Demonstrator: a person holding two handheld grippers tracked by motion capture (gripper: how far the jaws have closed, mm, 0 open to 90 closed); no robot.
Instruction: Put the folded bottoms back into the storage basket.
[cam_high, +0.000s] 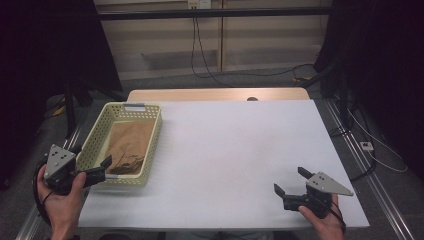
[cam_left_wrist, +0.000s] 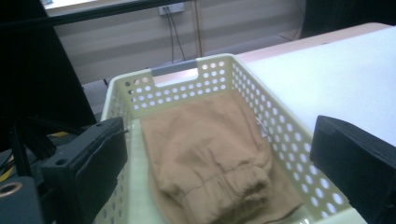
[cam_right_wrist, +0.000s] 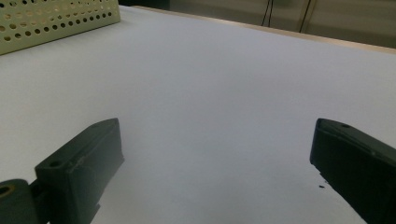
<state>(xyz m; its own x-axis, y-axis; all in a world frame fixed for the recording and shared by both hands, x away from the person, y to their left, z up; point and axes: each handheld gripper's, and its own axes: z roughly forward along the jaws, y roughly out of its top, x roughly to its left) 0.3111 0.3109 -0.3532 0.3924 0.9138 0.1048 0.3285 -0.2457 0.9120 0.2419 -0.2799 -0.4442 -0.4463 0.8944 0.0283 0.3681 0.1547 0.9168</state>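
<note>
A pale yellow perforated basket (cam_high: 156, 129) stands on the left part of the white table (cam_high: 235, 145). A folded brown cloth (cam_high: 127, 145) lies inside it. A hand holds my left gripper (cam_high: 92, 157) at the basket's near left corner, open, its jaws wide apart and aimed over the near rim. In the left gripper view the brown cloth (cam_left_wrist: 205, 144) lies in the basket (cam_left_wrist: 173, 74) between and beyond the jaws of that gripper (cam_left_wrist: 219, 140). My right gripper (cam_high: 290, 180) is open and empty above the table's near right part. The right gripper (cam_right_wrist: 217, 135) faces bare table, with the basket (cam_right_wrist: 56, 18) far off.
A wooden strip (cam_high: 215, 94) edges the table's far side. Cables (cam_high: 200, 55) hang from a wall socket and trail over the floor behind. Dark stands and curtains flank both sides, and metal rails (cam_high: 365, 165) run along the table's right.
</note>
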